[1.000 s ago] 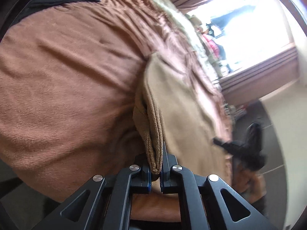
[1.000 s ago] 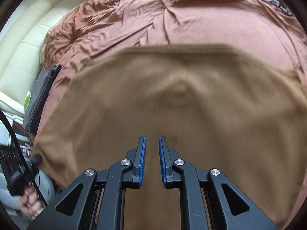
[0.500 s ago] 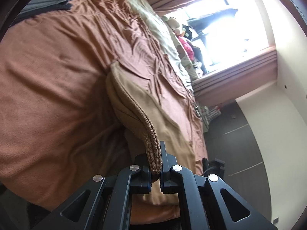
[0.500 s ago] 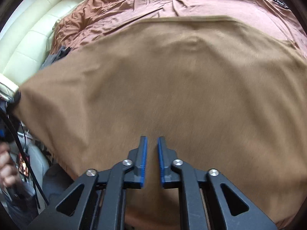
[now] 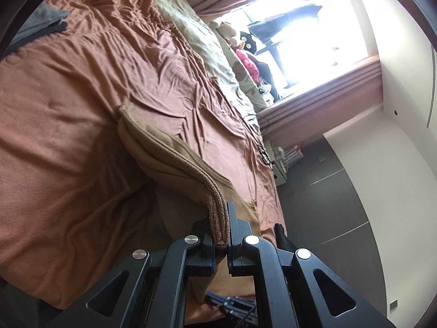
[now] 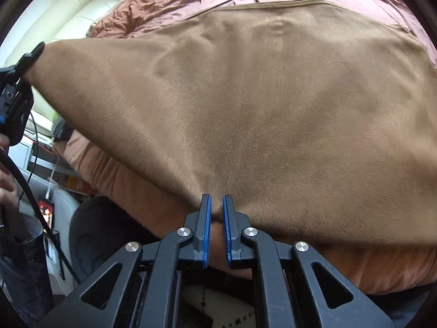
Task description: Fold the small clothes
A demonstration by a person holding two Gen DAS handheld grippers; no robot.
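Note:
A tan-brown garment (image 6: 273, 109) is stretched above a bed with a rust-brown cover (image 5: 68, 136). My left gripper (image 5: 220, 235) is shut on a folded edge of the garment (image 5: 174, 161), which runs away from the fingers toward the bed. My right gripper (image 6: 216, 213) is shut on the near edge of the same garment, which fills most of the right wrist view. The left gripper (image 6: 13, 93) shows at the far left of that view, holding the garment's corner up.
A folded grey stack (image 5: 41, 24) lies at the bed's far corner. Cream pillows (image 5: 196, 38) and soft toys (image 5: 243, 52) sit by the bright window. A dark floor (image 5: 327, 191) lies beside the bed. A cream headboard (image 6: 68, 19) is at the upper left.
Both grippers have lifted the garment off the bed and pulled it toward me. The left gripper rose and the garment's left corner went up with it.

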